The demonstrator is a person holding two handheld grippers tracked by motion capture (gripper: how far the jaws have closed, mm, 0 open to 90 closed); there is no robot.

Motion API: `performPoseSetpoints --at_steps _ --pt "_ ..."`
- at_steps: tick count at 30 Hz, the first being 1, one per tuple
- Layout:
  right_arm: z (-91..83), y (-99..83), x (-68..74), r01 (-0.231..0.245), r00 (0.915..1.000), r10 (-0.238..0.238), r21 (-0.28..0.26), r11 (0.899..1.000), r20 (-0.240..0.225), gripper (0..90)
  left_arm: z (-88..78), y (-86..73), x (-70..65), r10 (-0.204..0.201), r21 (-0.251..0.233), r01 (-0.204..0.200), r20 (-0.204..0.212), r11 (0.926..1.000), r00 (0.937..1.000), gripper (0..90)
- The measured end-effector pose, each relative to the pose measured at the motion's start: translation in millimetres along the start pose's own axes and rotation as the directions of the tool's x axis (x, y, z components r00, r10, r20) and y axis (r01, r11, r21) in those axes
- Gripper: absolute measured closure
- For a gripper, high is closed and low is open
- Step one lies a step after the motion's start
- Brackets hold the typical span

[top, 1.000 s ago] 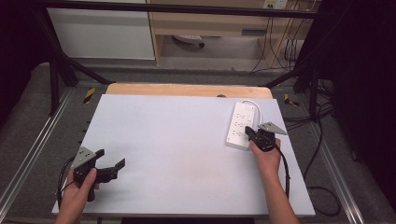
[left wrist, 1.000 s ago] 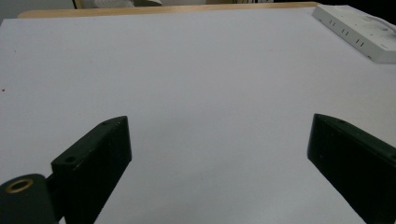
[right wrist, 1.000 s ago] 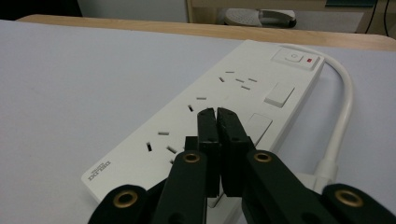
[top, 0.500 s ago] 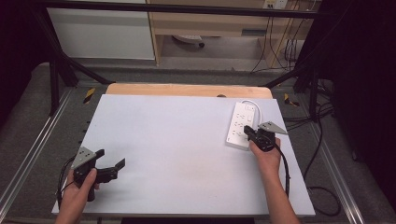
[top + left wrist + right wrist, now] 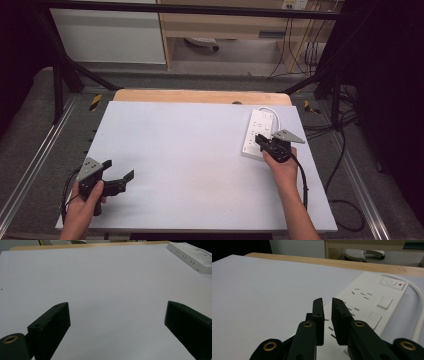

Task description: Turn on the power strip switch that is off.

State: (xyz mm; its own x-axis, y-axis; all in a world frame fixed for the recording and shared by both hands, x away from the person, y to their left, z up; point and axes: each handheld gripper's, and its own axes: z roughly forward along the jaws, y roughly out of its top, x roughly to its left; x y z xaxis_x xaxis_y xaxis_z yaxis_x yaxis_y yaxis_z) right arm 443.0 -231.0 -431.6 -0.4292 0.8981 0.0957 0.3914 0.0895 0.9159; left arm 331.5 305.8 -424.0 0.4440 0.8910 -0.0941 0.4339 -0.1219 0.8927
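A white power strip (image 5: 256,129) lies at the table's right side, its white cable (image 5: 273,113) looping off its far end. My right gripper (image 5: 260,138) hovers over the strip's near end with its jaws almost together and nothing between them. In the right gripper view the gripper (image 5: 326,300) points along the power strip (image 5: 372,302), whose switch with a red mark sits at the far end. My left gripper (image 5: 119,170) is held low at the front left, open and empty. The left gripper view shows that gripper (image 5: 117,305) spread wide over bare board, with the power strip (image 5: 192,257) far off at the upper right.
A white board (image 5: 190,150) covers the table, and a wooden strip (image 5: 200,96) shows along its far edge. Metal rails (image 5: 35,165) run down both sides. Dark cables (image 5: 345,200) trail on the floor at the right. Cabinets stand behind the table.
My right gripper has edged slightly forward and left over the near end of the power strip. The left gripper has stayed where it was.
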Motion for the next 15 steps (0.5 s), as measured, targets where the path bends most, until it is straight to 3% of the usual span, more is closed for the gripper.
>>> performPoseSetpoints --at_steps 6,15 --pt "-1.3 3.1 6.2 0.001 0.9998 -0.001 0.006 1.0 -0.02 74.9 0.1 0.0 -0.8 0.0 0.001 0.0 0.0 1.0 1.0 6.4" --pt "-3.4 8.5 9.2 -0.014 0.9993 0.015 0.022 1.0 -0.033 57.3 -0.4 0.2 -1.2 -0.002 0.001 0.002 0.002 1.0 1.0 6.4"
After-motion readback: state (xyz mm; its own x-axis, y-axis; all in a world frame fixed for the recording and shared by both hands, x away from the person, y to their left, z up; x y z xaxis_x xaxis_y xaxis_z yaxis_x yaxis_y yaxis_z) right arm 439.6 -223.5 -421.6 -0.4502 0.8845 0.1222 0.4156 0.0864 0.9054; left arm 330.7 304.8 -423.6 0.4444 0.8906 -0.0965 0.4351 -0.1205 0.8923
